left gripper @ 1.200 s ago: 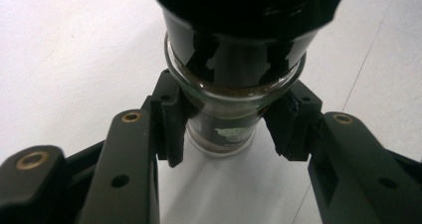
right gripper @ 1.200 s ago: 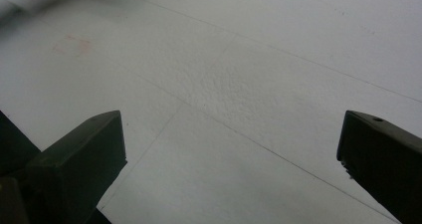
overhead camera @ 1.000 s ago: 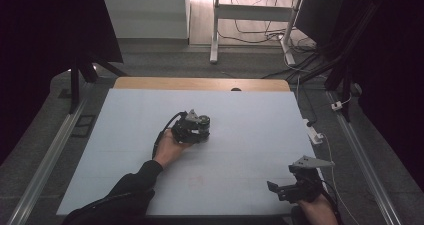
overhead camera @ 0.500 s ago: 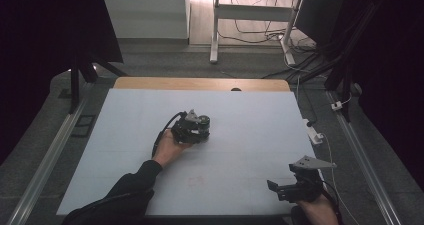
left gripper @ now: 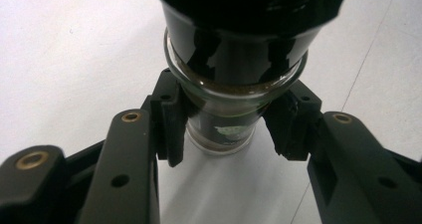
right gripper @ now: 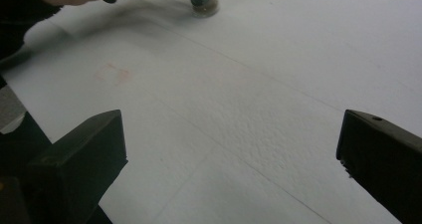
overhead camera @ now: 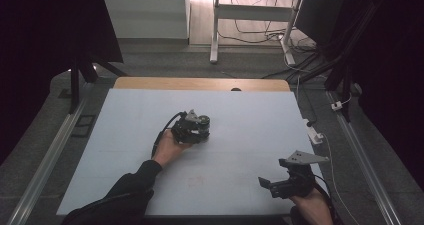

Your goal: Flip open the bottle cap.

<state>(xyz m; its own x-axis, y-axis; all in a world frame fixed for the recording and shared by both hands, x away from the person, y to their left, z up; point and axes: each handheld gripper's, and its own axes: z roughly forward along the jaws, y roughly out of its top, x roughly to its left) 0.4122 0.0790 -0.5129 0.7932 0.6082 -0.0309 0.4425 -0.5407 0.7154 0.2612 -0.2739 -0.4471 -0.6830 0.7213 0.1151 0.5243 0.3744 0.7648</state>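
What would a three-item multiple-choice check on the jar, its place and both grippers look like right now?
1. Where is the glass jar?
A. near the middle of the table
B. at the table's far right corner
C. on the floor

2. What colour is the jar's cap?
A. white
B. black
C. red

3. How do the grippers stand?
A. both open
B. left gripper shut on the jar, right gripper open
C. right shut on the jar, left open

Answers: A, the high view shows the jar mid-table; B, the cap is glossy black; B, the left pads press the jar's sides, while the right jaws stand wide over bare table.
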